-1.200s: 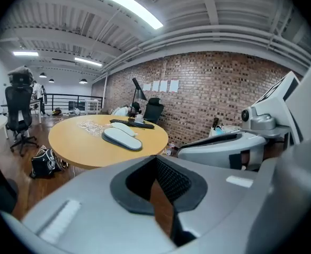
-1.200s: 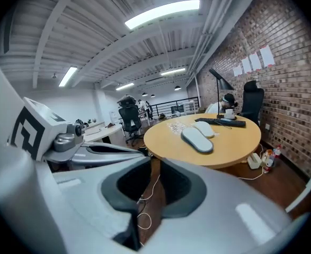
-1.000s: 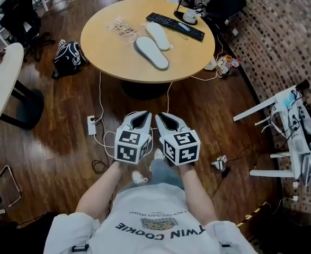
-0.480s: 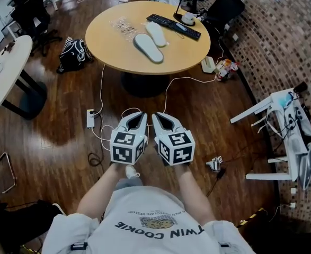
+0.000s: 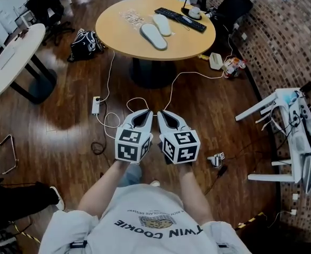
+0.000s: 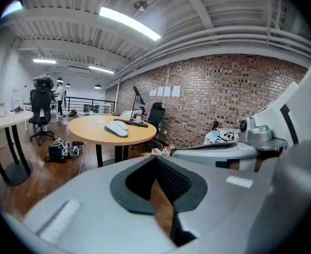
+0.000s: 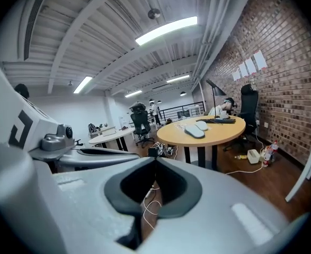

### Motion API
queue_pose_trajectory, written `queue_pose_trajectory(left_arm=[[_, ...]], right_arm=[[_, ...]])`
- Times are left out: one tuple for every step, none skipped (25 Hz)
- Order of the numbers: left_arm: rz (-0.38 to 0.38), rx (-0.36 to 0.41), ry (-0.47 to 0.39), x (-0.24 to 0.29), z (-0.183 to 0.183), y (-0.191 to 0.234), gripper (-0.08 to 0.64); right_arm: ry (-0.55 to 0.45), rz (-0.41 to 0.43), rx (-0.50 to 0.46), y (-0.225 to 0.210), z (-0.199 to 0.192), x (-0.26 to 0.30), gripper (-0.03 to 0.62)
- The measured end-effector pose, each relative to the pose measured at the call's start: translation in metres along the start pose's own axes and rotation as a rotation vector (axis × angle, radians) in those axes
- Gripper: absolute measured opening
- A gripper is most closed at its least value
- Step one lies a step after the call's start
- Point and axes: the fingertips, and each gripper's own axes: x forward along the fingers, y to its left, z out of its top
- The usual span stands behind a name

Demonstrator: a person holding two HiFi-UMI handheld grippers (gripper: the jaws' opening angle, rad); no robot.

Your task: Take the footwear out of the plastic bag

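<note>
- Looks finished: two slippers lying bare near the middle of the table, side by side and out of any wrapping.
- Shows the bag on the table too, just beside the slippers, crumpled and apparently empty, though too small to be sure.
- Leaves little to do by this reading, at most a check that nothing remains inside the bag.
- Holds the left gripper well away from the table, over the floor, jaws pressed together on nothing.
- Holds the right gripper equally far from the table, jaws likewise closed and empty.
- Slippers: flat, pale grey, long rounded ovals, matte and soft-looking.
- Bag: thin clear film, wrinkled, catching the light.
- Table: round, smooth light-wood top on a dark central pedestal.
</note>
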Motion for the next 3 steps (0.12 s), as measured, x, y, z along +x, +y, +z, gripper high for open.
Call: queue_pose_trajectory(left_arm=[[0.002, 0.001, 0.001, -0.003, -0.003, -0.005, 0.005], [0.003, 0.003, 0.001, -0.007, -0.005, -0.010, 0.005], [0.004, 0.004, 0.001, -0.010, -0.008, -0.015, 0.005]], right_arm=[[0.000, 0.003, -0.003, 0.002, -0.004, -0.005, 0.003], [0.000, 0.005, -0.006, 0.003, -0.007, -0.011, 0.003], [0.001, 0.006, -0.008, 0.005, -0.011, -0.017, 0.003]])
